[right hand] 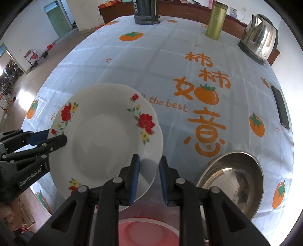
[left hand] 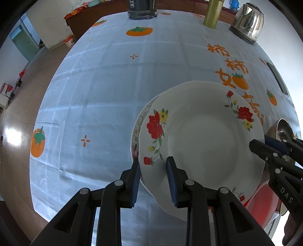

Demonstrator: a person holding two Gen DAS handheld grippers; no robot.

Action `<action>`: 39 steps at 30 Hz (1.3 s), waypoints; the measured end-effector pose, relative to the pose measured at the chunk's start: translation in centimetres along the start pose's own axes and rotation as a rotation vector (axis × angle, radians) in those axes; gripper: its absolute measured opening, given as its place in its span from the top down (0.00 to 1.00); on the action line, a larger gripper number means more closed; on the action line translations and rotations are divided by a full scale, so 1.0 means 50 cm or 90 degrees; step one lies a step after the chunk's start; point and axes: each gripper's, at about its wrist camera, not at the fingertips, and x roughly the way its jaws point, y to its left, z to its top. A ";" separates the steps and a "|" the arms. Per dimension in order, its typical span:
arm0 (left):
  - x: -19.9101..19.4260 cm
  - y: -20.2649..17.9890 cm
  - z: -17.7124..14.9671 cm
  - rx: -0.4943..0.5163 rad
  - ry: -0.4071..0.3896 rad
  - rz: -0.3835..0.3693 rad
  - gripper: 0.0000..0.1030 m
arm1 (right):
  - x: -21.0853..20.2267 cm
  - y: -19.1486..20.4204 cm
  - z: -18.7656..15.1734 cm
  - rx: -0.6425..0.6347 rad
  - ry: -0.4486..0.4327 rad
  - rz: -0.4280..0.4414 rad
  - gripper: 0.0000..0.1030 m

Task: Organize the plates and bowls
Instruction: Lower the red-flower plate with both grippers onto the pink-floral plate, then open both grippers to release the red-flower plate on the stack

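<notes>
A white plate with red flowers [left hand: 204,140] is held tilted above the table by both grippers. My left gripper [left hand: 153,177] is shut on its near left rim; it shows at the left of the right wrist view [right hand: 56,137]. My right gripper [right hand: 149,177] is shut on the plate's [right hand: 106,140] right rim; it shows at the right of the left wrist view [left hand: 265,145]. A second patterned plate [left hand: 138,128] lies under the flowered one. A steel bowl [right hand: 234,179] stands at the right. A red bowl [right hand: 147,232] sits below the right gripper.
The table has a pale blue cloth with orange persimmons [right hand: 170,62]. At the far edge stand a dark container [right hand: 146,13], a gold flask [right hand: 215,22] and a steel kettle [right hand: 261,37]. A black phone [right hand: 280,107] lies at the right edge.
</notes>
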 end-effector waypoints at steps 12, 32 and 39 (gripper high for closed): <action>0.010 0.011 0.005 -0.008 0.003 0.005 0.71 | 0.011 0.009 0.005 -0.007 0.004 0.002 0.80; 0.008 0.020 -0.004 -0.013 -0.003 0.009 0.71 | 0.016 0.023 0.002 -0.013 -0.004 0.003 0.80; 0.007 0.022 -0.006 -0.014 -0.006 0.008 0.71 | 0.016 0.024 0.002 -0.013 -0.005 0.002 0.80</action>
